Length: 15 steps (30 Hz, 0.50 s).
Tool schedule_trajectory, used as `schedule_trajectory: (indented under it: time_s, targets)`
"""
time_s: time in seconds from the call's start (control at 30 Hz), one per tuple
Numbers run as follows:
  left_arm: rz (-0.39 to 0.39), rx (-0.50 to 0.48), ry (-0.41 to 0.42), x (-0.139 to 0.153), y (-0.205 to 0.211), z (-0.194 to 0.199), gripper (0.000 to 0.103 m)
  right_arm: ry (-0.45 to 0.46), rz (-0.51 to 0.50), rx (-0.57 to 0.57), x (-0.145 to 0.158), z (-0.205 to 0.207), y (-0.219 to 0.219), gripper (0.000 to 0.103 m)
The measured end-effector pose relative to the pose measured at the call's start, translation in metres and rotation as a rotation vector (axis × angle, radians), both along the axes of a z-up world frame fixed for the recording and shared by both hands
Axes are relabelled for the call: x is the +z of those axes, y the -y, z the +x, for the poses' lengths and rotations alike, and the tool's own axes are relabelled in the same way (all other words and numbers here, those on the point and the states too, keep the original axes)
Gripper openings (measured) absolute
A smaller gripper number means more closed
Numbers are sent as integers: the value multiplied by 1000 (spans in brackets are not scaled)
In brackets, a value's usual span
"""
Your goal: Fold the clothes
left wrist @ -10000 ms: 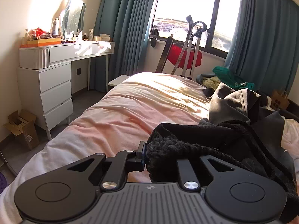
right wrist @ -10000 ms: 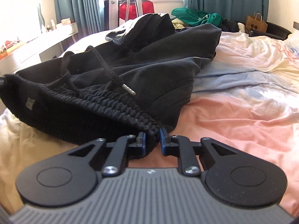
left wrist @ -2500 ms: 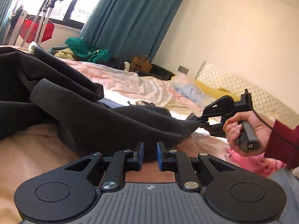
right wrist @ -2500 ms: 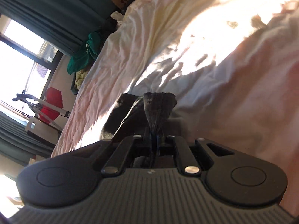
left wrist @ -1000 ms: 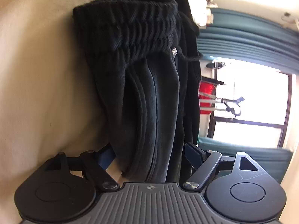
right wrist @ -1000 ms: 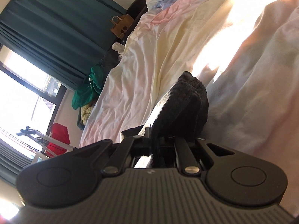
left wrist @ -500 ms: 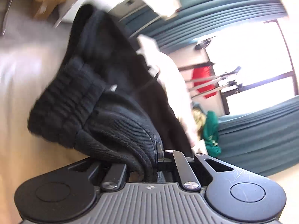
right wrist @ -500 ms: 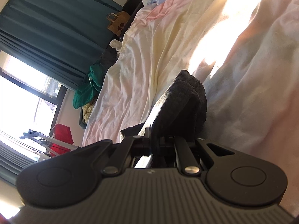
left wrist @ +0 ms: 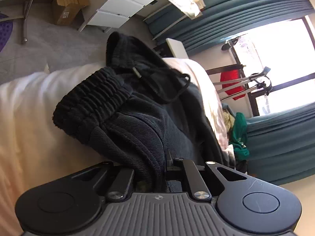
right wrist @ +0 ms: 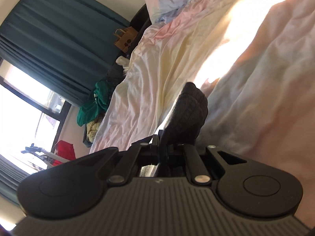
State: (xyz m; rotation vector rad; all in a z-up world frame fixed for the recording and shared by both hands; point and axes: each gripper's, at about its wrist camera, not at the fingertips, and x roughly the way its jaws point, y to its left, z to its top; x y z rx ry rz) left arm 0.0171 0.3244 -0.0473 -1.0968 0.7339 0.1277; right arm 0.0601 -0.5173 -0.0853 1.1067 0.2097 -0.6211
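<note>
Sunlit bed (left wrist: 29,102) carries the black trousers (left wrist: 137,118), long axis running from ribbed waistband (left wrist: 92,100) toward the left tool (left wrist: 155,167), now clamped on folded cloth after gaping a second ago; right tool (right wrist: 163,147) grips dark fabric too.

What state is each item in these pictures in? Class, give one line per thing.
Left gripper: shut on the black trousers.
Right gripper: shut on dark fabric.
Black trousers: bunched, lying on the bed.
Drawstring: loose.
Curtains: drawn apart.
Cardboard box: open.
</note>
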Motion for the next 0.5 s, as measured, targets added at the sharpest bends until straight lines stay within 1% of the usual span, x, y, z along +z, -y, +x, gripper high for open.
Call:
schedule_trajectory:
  time_s: [0.03,0.07,0.1,0.13,0.17,0.23,0.37,0.47,0.5]
  targets:
    - [-8,-3,-15,-13,-3,-2,8,8,-7,-13,3,-7,-4,8]
    - [-19,-1,-13,-20,-4,-6,9,18,-35,-23,9,-13,-9,8]
    - [-27,0,-11,-26,-6,-8,9,13,-84,-32,16,-17,-15,8]
    - [-26,-2,-10,-27,-8,-7,9,-4,-136,-39,21,-20,-21,8]
    - [-25,-5,-9,-28,-10,-6,9,-27,-164,-45,23,-20,-25,8]
    - [-19,-13,-8,-30,-13,-4,12,-87,-139,-55,17,-19,-24,8]
    - [45,-70,-21,-24,-12,6,18,-135,-79,-57,8,-18,-20,8]
    - [72,-96,-34,-17,-11,7,32,-170,-35,-58,1,-18,-17,12]
    - [99,-108,-33,-13,-10,6,47,-182,-20,-58,-1,-18,-16,13]
